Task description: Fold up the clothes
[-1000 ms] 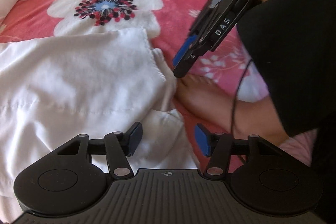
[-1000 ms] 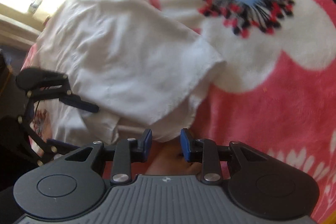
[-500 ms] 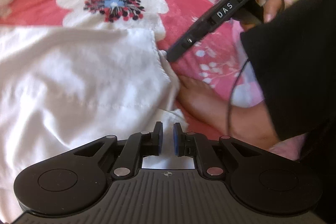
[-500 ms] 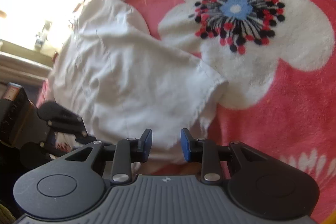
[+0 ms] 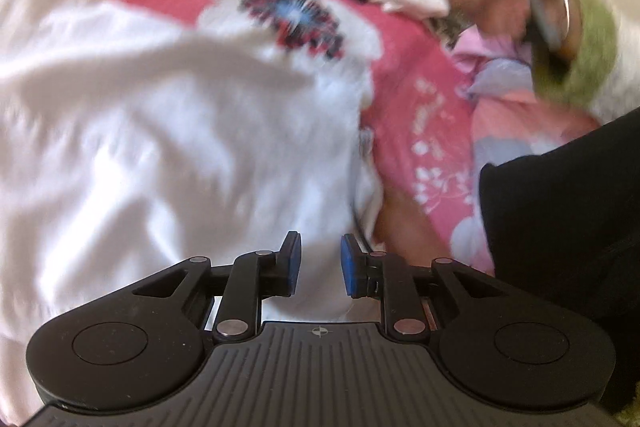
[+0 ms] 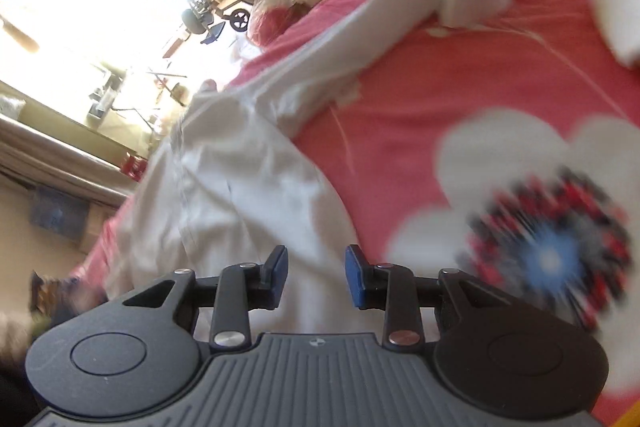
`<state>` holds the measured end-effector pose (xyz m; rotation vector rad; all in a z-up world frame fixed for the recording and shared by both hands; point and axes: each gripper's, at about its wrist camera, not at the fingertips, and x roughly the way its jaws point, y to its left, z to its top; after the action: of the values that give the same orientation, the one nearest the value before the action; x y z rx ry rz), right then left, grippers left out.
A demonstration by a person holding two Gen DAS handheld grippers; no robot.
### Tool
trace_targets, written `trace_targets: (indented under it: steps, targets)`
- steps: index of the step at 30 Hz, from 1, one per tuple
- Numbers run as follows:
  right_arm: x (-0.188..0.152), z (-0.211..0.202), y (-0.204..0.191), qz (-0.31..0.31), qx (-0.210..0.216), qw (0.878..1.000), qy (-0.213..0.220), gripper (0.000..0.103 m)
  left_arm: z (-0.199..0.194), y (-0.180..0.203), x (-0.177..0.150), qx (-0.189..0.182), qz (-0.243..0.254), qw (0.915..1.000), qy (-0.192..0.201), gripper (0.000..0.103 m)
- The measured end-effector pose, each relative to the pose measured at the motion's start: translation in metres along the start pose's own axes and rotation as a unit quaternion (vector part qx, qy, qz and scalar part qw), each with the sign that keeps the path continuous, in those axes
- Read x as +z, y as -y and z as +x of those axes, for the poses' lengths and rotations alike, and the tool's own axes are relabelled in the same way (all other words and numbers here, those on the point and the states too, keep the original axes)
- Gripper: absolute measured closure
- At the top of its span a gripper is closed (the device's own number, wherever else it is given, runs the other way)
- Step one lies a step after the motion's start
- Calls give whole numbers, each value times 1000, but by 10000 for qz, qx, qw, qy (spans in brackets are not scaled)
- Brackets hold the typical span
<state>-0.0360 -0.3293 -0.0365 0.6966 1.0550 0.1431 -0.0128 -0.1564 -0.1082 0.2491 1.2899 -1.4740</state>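
White garment (image 5: 168, 147): spread on pink floral blanket (image 5: 420, 75). Left gripper (image 5: 320, 263): jaws just opening, apart, over cloth, apparently gripping nothing. Right gripper (image 6: 316, 277): jaws just opening, apart, empty.

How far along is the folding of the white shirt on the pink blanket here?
Early. The white shirt lies partly doubled over but rumpled on the pink blanket, one sleeve stretched out. Neither the left tool nor the right tool grips cloth; both have just been opening. Sleeve and final folds remain.
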Motion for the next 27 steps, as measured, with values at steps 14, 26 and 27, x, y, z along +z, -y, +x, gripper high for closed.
trace_targets:
  steps: [14, 26, 27]
  targets:
    - [122, 130, 42, 1143, 563, 9918, -2, 97, 8, -26, -19, -425, -552, 9972, -259, 83]
    - [170, 123, -31, -1586, -206, 9835, 844, 101, 7, -32, -18, -587, -547, 9962, -349, 83]
    - [171, 125, -35, -1774, -265, 9798, 882, 101, 7, -31, -18, -588, -537, 9962, -359, 83]
